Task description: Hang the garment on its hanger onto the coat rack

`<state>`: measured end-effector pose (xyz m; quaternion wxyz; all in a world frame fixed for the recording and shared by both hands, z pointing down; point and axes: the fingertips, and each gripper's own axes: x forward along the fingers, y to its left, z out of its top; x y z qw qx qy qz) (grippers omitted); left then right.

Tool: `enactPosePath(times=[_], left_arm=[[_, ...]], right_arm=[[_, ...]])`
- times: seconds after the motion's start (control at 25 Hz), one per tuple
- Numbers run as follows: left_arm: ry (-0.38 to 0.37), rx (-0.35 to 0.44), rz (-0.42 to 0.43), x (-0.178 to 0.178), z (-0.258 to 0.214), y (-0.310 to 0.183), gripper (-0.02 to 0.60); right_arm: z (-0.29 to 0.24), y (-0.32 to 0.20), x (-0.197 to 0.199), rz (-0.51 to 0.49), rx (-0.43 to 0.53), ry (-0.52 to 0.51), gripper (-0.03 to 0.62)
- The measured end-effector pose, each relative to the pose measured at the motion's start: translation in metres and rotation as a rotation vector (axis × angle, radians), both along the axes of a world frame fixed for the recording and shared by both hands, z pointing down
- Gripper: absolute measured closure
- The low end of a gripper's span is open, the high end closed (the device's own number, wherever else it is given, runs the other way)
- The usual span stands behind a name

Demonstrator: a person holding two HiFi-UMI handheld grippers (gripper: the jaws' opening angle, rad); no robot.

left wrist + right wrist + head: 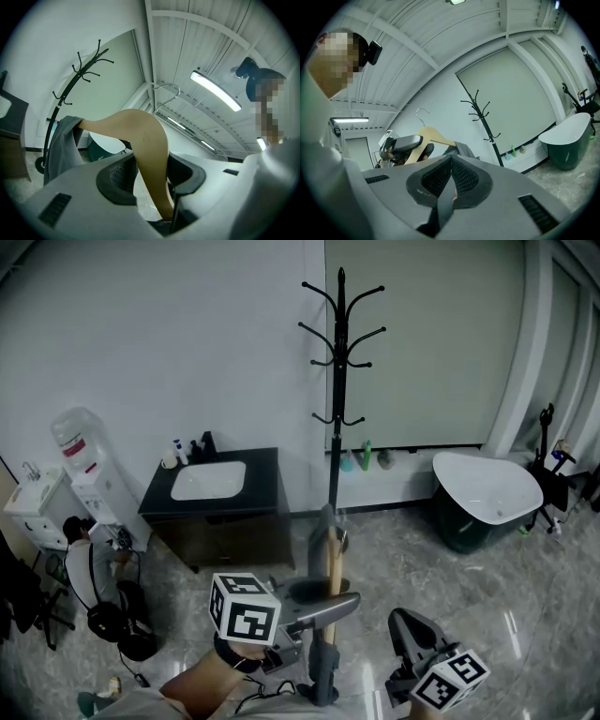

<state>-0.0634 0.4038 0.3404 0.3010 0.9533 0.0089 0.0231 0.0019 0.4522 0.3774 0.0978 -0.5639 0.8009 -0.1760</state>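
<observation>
My left gripper [323,607] is shut on a wooden hanger [332,563], which it holds upright in front of me. A grey garment [321,529] hangs from the hanger's far arm. In the left gripper view the tan hanger [147,145] runs up between the two pads, its metal hook [166,93] is free in the air, and the garment [63,145] droops to the left. The black coat rack [337,381] stands beyond it by the wall, with bare hooks. Low on the right, my right gripper [405,620] is shut and holds nothing; its pads [461,176] meet.
A dark vanity with a white sink [217,493] stands left of the rack, and a white bathtub [487,491] stands to its right. Bottles [366,457] sit on the ledge behind. A water dispenser [80,457] and a crouching person [89,568] are at the far left. The floor is glossy marble.
</observation>
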Motion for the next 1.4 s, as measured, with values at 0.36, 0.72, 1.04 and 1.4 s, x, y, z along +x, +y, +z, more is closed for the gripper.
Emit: enactPosePath(times=[0.36,0.72,1.04,1.4], left_arm=[[-0.015,0.026,-0.086,0.025,-0.003,-0.017,0.408],[-0.015,0.004,-0.126,0.036,0.006,-0.057,0.408],[0.022,-0.023,-0.102,0.042,0.005,-0.133,0.408],[0.017,-0.018,-0.053,0.052,0.001,-0.249,0.408]], right_arm=[[0.0,0.002,0.03,-0.032,0.028,-0.004,0.579],[-0.003,-0.039,0.033,-0.083,0.042,-0.002,0.579],[-0.01,-0.123,0.034,-0.084,0.056,0.021,0.579],[-0.022,-0.245,0.036,-0.051,0.064,0.031,0.577]])
